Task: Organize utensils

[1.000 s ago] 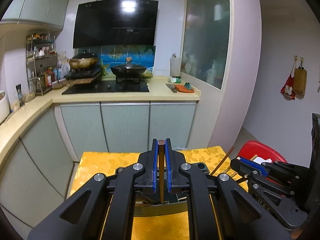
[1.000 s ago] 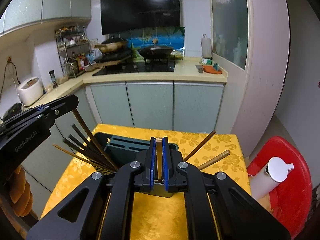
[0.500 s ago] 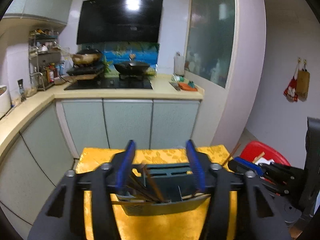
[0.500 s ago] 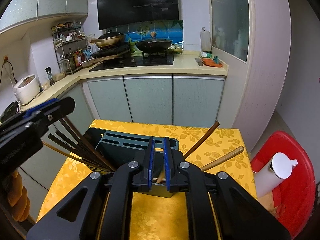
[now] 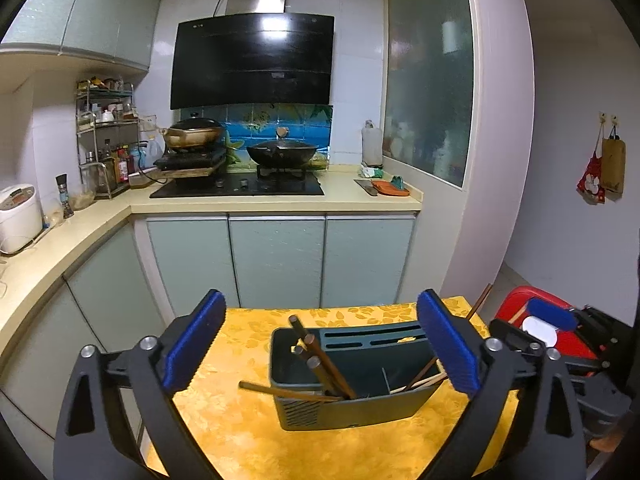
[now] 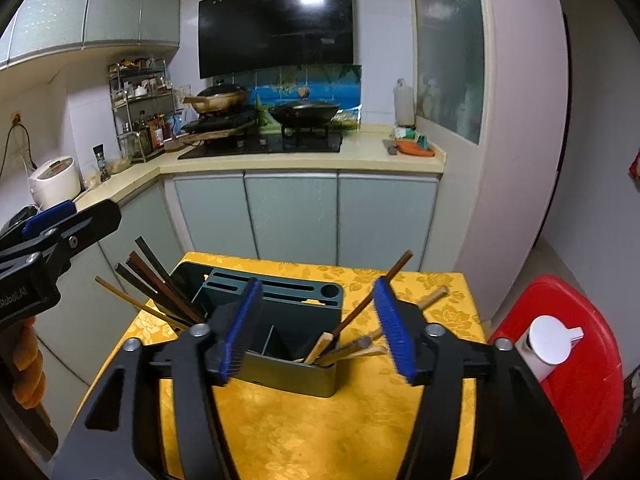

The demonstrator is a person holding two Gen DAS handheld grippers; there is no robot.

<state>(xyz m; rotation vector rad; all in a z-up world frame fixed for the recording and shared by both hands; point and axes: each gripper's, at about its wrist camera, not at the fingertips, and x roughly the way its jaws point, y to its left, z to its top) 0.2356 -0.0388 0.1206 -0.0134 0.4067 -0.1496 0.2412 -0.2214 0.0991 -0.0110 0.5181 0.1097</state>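
Note:
A dark grey-green utensil holder [image 5: 360, 404] stands on the yellow-clothed table [image 5: 248, 432]. Dark chopsticks [image 5: 320, 360] lean in its left compartment and lighter ones [image 5: 420, 378] lie in its right. My left gripper [image 5: 322, 320] hangs just short of the holder, its jaws opening wide with nothing between the pads. In the right wrist view the holder [image 6: 288, 376] sits ahead of my right gripper [image 6: 318, 296], whose jaws are opening. The light chopsticks [image 6: 348, 350] rest in the holder beyond its pads, untouched. The dark chopsticks [image 6: 160, 288] fan out to the left.
A red stool [image 6: 584, 392] with a white bottle [image 6: 548, 344] stands right of the table. Kitchen cabinets [image 6: 292, 216] and a counter with a hob [image 6: 272, 144] lie beyond the table's far edge. A hand [image 6: 26, 360] holds the left gripper at the left.
Both grippers were shut on a chopstick and have opened. The chopsticks now rest in the holder. Both grippers have drawn back a little from it.

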